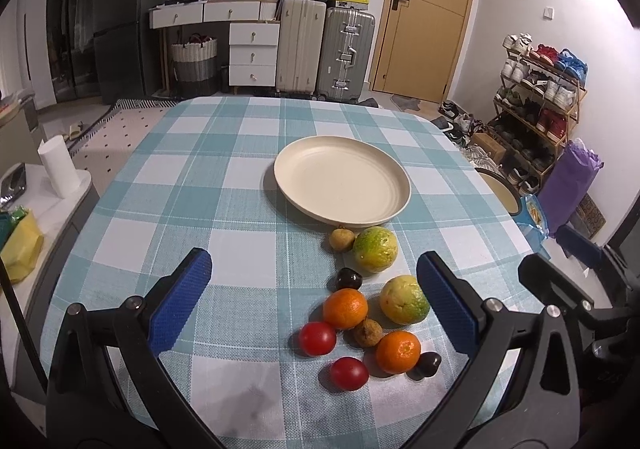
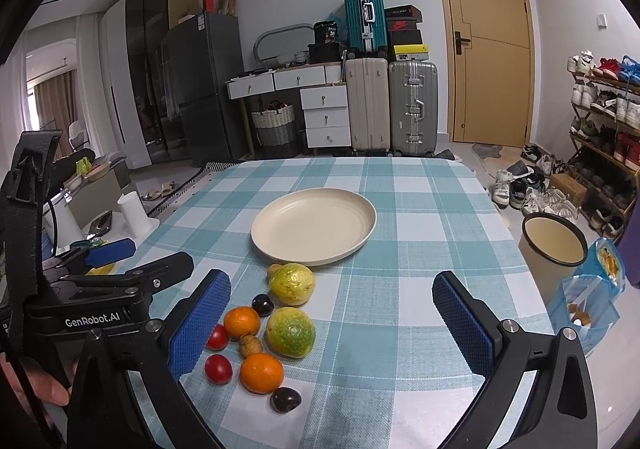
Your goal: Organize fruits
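A table covered in a blue-and-white checked cloth (image 1: 224, 185) carries a cream plate (image 1: 342, 181) toward twelve o'clock. At six o'clock of the plate, fruits lie on the cloth: two green-yellow citrus (image 1: 375, 249), two oranges (image 1: 345, 308), two red tomatoes (image 1: 317, 337), dark plums (image 1: 349, 278) and small brown fruits (image 1: 341, 239).

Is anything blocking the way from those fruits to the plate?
Nothing visible does. The fruits lie on the tablecloth just in front of the plate, which is bare. Both hand-held grippers are open and hold nothing.

Checked tablecloth (image 1: 224, 177) covers table. Beyond: grey fridge (image 2: 204, 89), white drawer unit (image 2: 325, 117), beige suitcase (image 2: 367, 105), silver suitcase (image 2: 413, 107), yellow door (image 2: 490, 49), shoe rack (image 1: 540, 105) right.
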Demonstrator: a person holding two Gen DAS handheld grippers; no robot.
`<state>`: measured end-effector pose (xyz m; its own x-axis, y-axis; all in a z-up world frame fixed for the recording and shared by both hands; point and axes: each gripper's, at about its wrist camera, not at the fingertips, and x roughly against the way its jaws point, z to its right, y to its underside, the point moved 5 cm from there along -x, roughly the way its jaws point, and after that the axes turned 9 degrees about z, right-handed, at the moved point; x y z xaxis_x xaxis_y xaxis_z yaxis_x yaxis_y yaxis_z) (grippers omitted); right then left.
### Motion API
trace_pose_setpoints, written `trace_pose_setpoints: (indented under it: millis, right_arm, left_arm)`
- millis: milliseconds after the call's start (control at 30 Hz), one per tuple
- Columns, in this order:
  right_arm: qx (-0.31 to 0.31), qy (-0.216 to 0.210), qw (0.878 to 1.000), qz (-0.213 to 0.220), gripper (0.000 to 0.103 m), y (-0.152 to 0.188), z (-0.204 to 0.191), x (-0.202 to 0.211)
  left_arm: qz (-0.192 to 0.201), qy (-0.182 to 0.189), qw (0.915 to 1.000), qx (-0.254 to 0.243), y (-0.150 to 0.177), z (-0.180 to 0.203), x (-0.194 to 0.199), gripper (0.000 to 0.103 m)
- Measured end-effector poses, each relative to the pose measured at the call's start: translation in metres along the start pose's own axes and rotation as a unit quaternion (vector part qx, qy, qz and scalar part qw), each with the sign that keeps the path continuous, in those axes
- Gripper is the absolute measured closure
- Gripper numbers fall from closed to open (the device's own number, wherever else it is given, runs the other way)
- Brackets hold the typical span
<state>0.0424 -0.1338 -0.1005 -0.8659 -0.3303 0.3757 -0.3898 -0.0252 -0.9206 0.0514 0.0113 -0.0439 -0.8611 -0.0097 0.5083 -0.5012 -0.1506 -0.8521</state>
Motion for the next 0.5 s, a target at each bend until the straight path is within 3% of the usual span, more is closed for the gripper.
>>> trace_pose_setpoints:
  millis: [500]
  right_arm:
    - [-0.041, -0.049, 0.996, -0.058, 0.0, 0.03, 0.006, -0.044]
  left_arm:
    - [0.008, -0.005, 0.9998, 0.018, 0.007, -0.035, -0.042, 0.001]
